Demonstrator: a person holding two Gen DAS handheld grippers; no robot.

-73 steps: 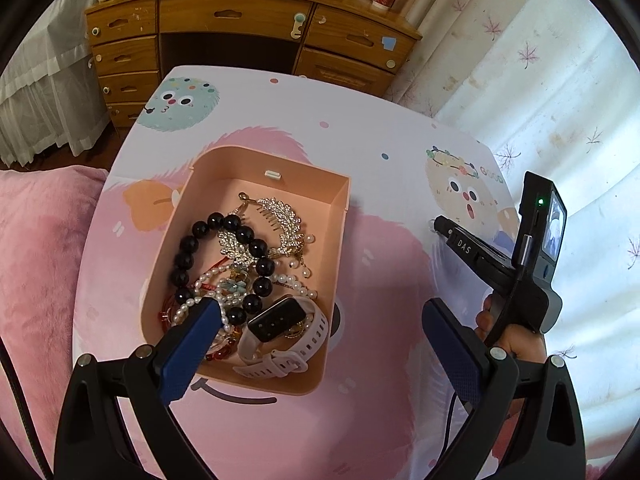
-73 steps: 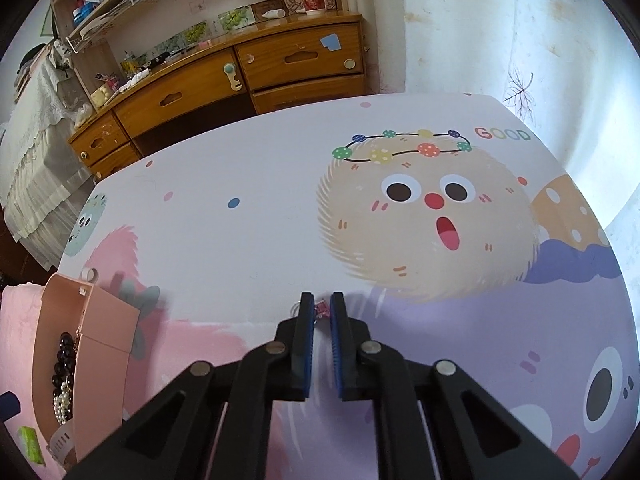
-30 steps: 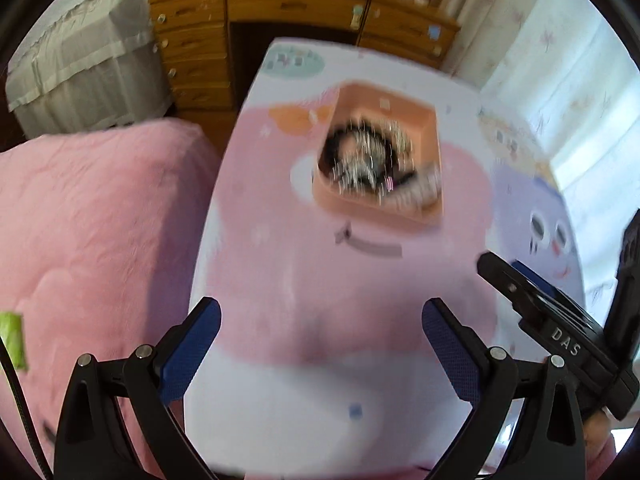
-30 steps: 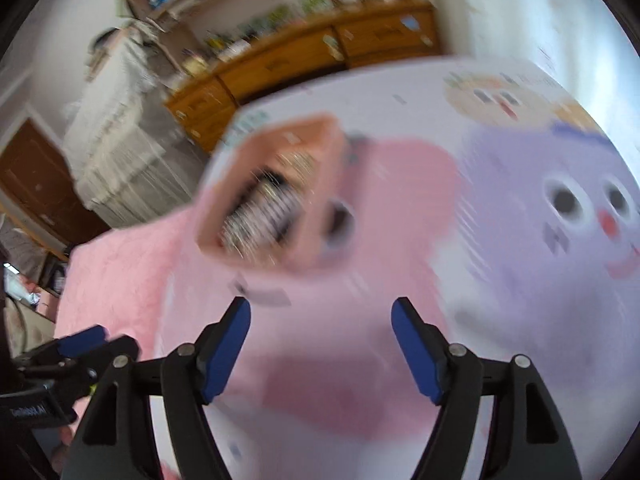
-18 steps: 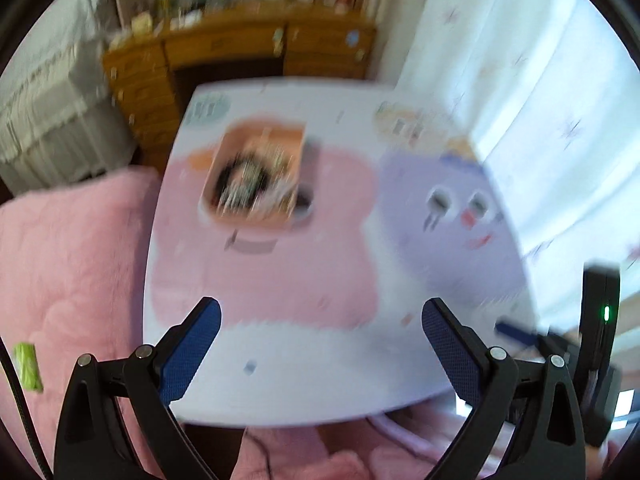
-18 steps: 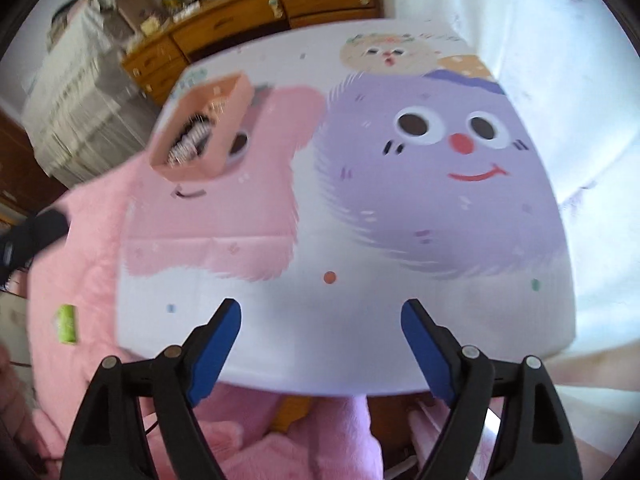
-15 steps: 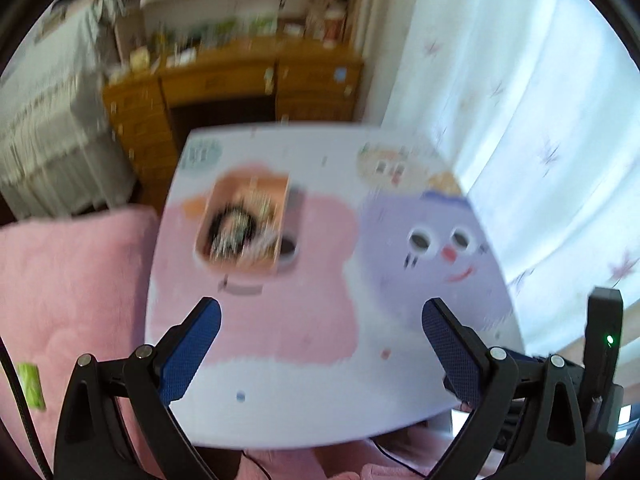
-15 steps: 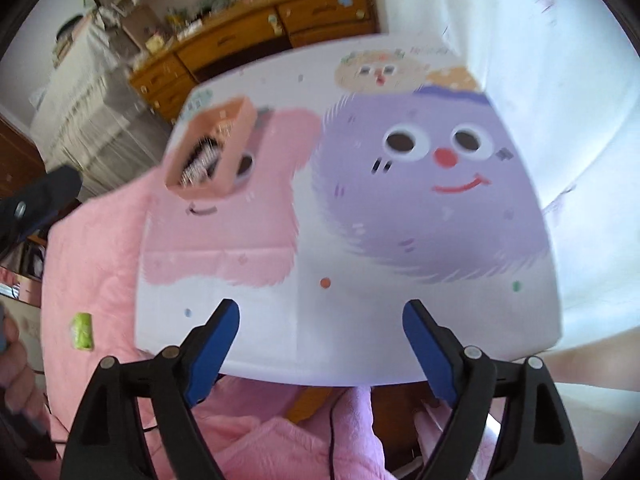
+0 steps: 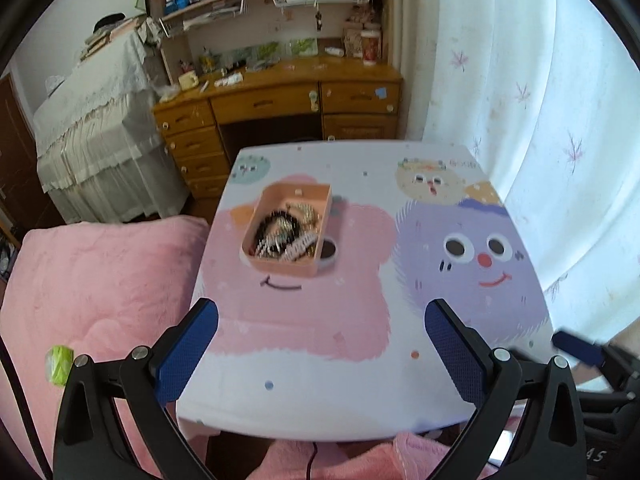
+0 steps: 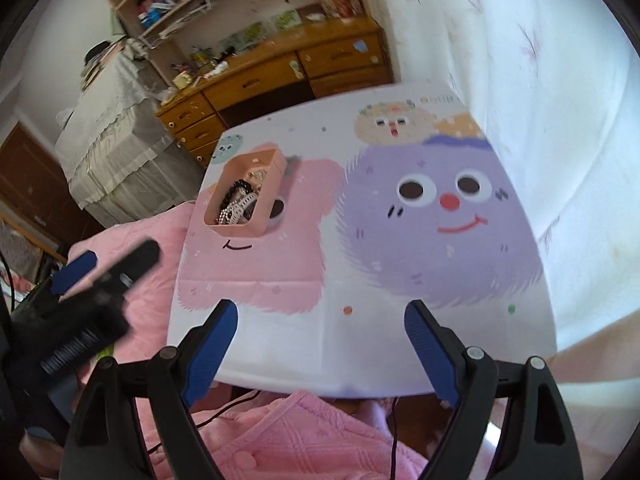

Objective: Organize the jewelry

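Note:
A pink box (image 9: 289, 229) stands on the table's far left part, holding a black bead bracelet, pearl strands, gold pieces and a white watch. The same pink box (image 10: 244, 194) appears small in the right wrist view. My left gripper (image 9: 320, 344) hangs high over the table's near edge, open, with nothing between its blue pads. My right gripper (image 10: 320, 344) is likewise held well back above the near edge, open and empty. Each gripper shows at the edge of the other's view.
The table (image 9: 360, 380) wears a cloth printed with pink and purple cartoon faces. A pink quilt (image 9: 92, 292) lies to the left, with pink fabric below the near edge. A wooden desk (image 9: 280, 108) and shelves stand behind; a white curtain (image 9: 560, 120) hangs at the right.
Both grippers pulled back and up from the table, so the box shrank in view. The right gripper, shut on a small item earlier, now stands wide and empty.

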